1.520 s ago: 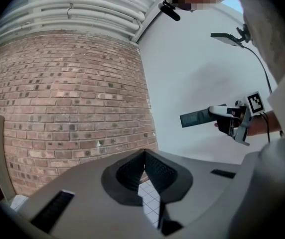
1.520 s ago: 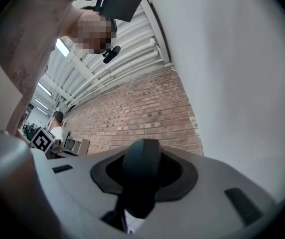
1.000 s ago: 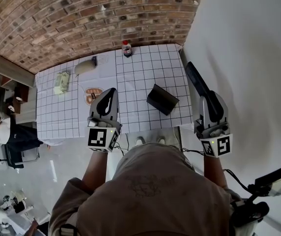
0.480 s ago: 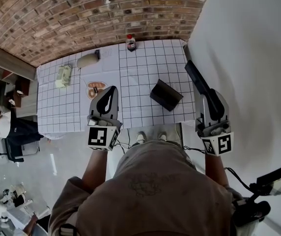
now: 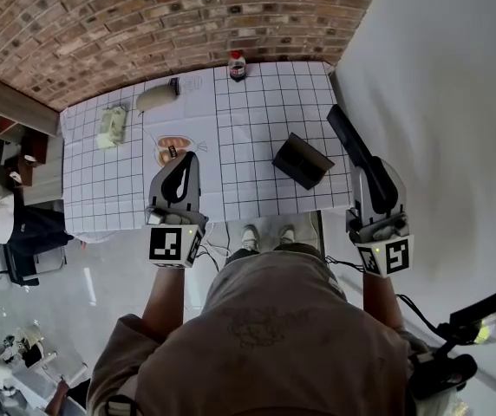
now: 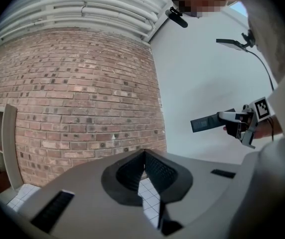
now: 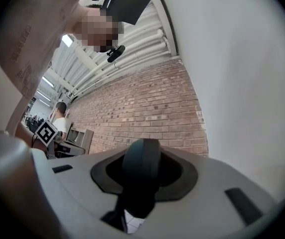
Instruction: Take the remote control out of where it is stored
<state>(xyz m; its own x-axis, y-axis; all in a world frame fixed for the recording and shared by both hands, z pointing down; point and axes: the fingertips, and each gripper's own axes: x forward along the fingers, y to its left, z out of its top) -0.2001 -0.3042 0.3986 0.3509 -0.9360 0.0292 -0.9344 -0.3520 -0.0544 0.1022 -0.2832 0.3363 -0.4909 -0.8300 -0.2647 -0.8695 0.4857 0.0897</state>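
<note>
Both forearms extend forward, side by side. The left gripper points toward 12 o'clock, jaws closed together with nothing between them. The right gripper clamps the remote control, which projects toward 11 o'clock, apart from the black holder on the gridded table.

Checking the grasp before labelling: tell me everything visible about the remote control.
The remote control is a long, slim, black slab, matte plastic by its look; its buttons cannot be made out. The right gripper is shut on one end, and the rest juts forward past the jaws, roughly level, in the air by the right edge of the table, near the white wall. Nothing else touches it.
</note>
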